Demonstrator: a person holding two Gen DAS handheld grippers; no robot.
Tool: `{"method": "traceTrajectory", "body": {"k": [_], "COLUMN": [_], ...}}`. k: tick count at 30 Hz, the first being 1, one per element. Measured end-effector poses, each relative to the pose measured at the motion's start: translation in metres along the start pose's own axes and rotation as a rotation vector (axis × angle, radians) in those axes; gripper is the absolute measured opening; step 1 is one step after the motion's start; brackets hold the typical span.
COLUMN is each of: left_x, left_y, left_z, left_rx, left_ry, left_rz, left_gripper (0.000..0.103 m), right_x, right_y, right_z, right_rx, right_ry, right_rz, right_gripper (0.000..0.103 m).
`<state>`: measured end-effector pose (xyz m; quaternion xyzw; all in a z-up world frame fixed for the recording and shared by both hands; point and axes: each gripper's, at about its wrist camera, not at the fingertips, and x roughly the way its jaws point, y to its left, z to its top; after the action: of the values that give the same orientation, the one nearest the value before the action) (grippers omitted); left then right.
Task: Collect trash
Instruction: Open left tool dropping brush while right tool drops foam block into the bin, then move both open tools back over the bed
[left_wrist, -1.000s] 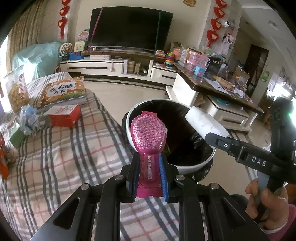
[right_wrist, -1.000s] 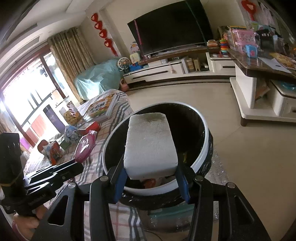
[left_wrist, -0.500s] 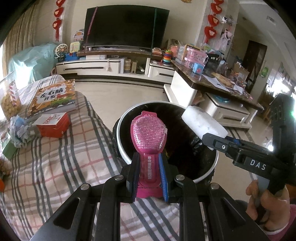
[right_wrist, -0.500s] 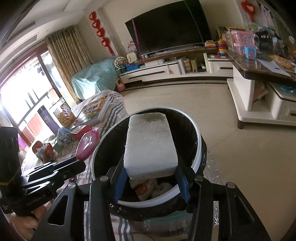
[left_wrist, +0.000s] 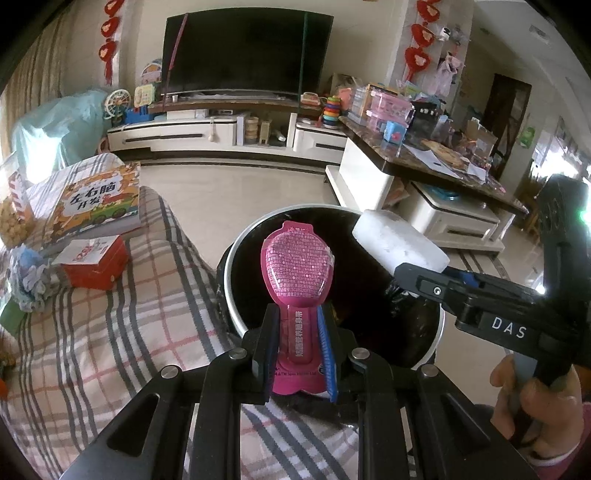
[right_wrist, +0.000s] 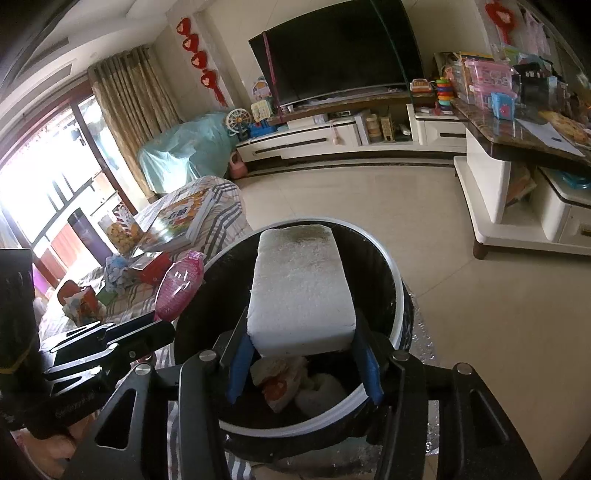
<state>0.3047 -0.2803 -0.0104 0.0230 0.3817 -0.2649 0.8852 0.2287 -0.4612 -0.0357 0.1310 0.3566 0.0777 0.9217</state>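
Observation:
My left gripper (left_wrist: 295, 343) is shut on a pink plastic package (left_wrist: 297, 273) and holds it over the near left rim of the black trash bin (left_wrist: 231, 295). My right gripper (right_wrist: 301, 354) is shut on a white foam block (right_wrist: 301, 288) and holds it above the open bin (right_wrist: 397, 295). Crumpled wrappers (right_wrist: 280, 384) lie at the bottom of the bin. The foam block (left_wrist: 397, 242) and right gripper (left_wrist: 424, 273) also show at the right of the left wrist view. The pink package (right_wrist: 181, 286) and left gripper (right_wrist: 159, 325) show at the left of the right wrist view.
A plaid-covered table (left_wrist: 110, 350) left of the bin holds a red box (left_wrist: 96, 266), a children's book (left_wrist: 96, 203), crumpled blue-white paper (left_wrist: 29, 277) and a snack bag (left_wrist: 13, 218). A coffee table (left_wrist: 424, 177) stands to the right, a TV stand (left_wrist: 221, 133) behind.
Both grippers have moved forward over the bin with their loads. The bin now sits closer and its inside with the wrappers has come into the right wrist view.

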Motion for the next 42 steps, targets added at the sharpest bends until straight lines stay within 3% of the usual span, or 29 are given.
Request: {"method": "traceTrajectory", "body": {"k": [4, 6, 8, 9, 15, 26, 42], "left_x": [0.005, 0.004, 0.003, 0.001, -0.012, -0.057, -0.145], "left_y": [-0.001, 0.0, 0.001, 0.002, 0.016, 0.059, 0.132], "left_z": [0.002, 0.002, 0.001, 0.0, -0.017, -0.063, -0.128], "left_rx": [-0.005, -0.012, -0.019, -0.023, -0.072, -0.197, -0.394], "left_ry": [0.007, 0.008, 0.0, -0.005, -0.005, 0.004, -0.051], "left_rz": [-0.003, -0.004, 0.003, 0.008, 0.01, 0.07, 0.21], "left_gripper": [0.02, 0.029, 0.048, 0.049, 0.054, 0.059, 0.06], "right_x": [0.004, 0.004, 0.003, 0.001, -0.009, -0.017, 0.01], "right_y": [-0.004, -0.006, -0.007, -0.007, -0.004, 0.039, 0.125], "right_z": [0.002, 0.003, 0.003, 0.002, -0.003, -0.019, -0.053], "right_rx": [0.001, 0.007, 0.015, 0.017, 0.035, 0.017, -0.063], "right_ry": [0.008, 0.011, 0.007, 0.003, -0.021, -0.029, 0.065], "right_rz": [-0.006, -0.006, -0.005, -0.003, 0.007, 0.087, 0.211], "right_gripper": [0.053, 0.057, 0.071, 0.072, 0.073, 0.09, 0.091]}}
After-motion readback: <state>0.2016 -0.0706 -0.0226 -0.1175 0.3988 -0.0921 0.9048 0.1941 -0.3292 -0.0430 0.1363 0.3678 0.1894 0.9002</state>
